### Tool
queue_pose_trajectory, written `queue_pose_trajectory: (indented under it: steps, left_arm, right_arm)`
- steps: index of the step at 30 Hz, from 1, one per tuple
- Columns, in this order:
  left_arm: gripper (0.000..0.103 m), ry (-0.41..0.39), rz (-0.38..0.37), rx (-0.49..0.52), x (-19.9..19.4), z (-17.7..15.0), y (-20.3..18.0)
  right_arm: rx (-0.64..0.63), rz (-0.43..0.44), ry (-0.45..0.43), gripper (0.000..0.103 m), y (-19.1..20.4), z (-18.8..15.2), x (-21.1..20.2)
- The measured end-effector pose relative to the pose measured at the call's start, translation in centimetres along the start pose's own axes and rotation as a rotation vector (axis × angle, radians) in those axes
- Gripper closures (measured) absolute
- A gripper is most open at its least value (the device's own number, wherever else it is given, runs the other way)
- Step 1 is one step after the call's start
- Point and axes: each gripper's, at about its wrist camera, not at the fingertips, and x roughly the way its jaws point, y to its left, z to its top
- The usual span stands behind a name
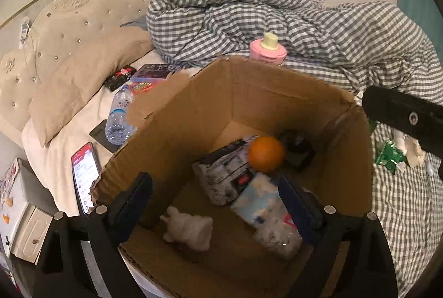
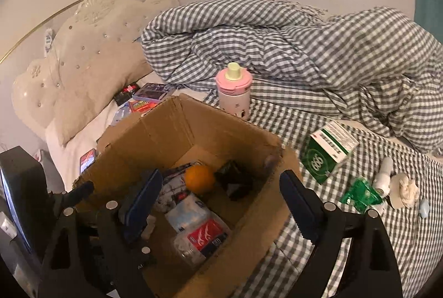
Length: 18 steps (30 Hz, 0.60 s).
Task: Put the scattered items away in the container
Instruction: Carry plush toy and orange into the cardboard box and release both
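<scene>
An open cardboard box stands on the bed. Inside lie an orange, a tissue pack, a grey patterned pouch, a white crumpled thing and a dark object. My left gripper is open and empty above the box's near side. My right gripper is open and empty over the box's right part. On the bed lie a pink bottle, a green-white box, a green wrapper, a water bottle and a phone.
A checked duvet is heaped behind the box. A beige pillow lies at left with small boxes beside it. Crumpled tissue and a small white bottle lie at right. A nightstand stands by the bed's left edge.
</scene>
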Motion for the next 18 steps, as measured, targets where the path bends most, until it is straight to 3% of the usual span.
queue_pose_trajectory:
  steps: [8, 12, 18]
  left_arm:
    - [0.008, -0.086, -0.035, 0.038, -4.9, 0.7, -3.0]
    - [0.000, -0.132, -0.082, 0.064, -7.7, 0.6, -5.4]
    - [0.000, -0.176, -0.159, 0.112, -10.8, 0.0, -10.4]
  right_arm:
    - [0.056, -0.064, -0.094, 0.016, -4.2, -1.1, -7.2]
    - [0.091, -0.123, -0.163, 0.016, -7.2, -1.9, -12.2]
    - [0.141, -0.234, -0.224, 0.016, -12.4, -4.4, -18.2]
